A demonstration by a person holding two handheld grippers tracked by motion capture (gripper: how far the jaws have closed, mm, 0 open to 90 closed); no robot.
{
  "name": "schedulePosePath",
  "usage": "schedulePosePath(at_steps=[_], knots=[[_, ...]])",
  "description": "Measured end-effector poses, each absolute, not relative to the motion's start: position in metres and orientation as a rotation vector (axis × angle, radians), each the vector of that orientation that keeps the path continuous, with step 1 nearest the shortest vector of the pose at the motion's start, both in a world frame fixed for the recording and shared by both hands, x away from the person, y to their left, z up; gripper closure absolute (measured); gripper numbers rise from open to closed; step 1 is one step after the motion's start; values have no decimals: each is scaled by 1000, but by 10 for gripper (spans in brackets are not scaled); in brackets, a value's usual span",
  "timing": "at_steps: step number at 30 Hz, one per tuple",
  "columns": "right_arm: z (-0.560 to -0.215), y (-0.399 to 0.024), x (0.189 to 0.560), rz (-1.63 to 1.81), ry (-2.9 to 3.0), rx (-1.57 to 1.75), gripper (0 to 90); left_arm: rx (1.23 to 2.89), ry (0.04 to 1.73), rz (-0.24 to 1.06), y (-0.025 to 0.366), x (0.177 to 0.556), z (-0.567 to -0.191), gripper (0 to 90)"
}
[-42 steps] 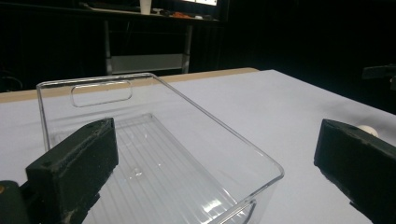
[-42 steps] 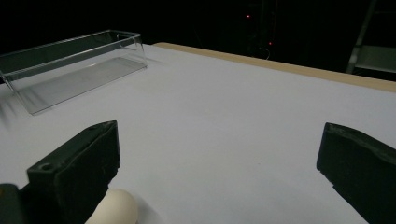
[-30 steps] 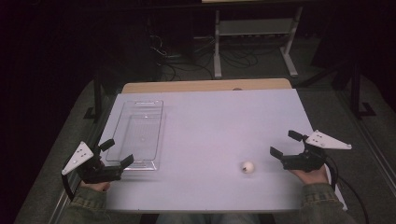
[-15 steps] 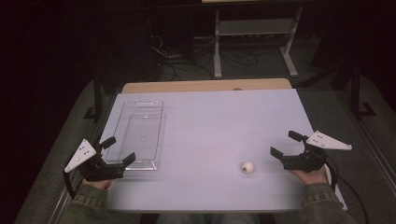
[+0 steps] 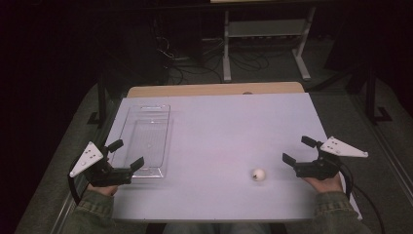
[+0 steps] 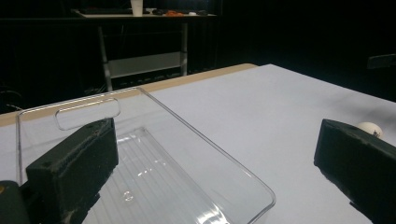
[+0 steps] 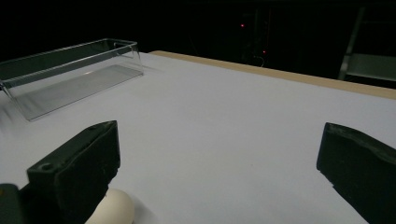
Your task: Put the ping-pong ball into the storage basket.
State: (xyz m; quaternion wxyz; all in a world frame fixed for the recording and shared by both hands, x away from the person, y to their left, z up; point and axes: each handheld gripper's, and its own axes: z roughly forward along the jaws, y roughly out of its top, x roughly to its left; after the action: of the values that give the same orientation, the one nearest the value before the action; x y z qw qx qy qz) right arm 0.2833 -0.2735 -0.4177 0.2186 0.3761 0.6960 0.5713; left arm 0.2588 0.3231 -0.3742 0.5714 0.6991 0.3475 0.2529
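High view — white table (image 5: 219, 131), dark room, metal stand (image 5: 265, 44) behind, both tools — left tool (image 5: 127, 155), right tool (image 5: 297, 151) — released.

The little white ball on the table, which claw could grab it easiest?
Probably the right claw: it is open and sits just beside the white ball. The left claw, open too, is across the table at the clear tray.
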Motion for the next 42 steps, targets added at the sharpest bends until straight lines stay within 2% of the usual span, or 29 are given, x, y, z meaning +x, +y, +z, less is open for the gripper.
schedulePosePath(at_steps=[42], knots=[[-419,-275,284,1577,1933,1051,0,1814,695,503,263,299,-350,0]])
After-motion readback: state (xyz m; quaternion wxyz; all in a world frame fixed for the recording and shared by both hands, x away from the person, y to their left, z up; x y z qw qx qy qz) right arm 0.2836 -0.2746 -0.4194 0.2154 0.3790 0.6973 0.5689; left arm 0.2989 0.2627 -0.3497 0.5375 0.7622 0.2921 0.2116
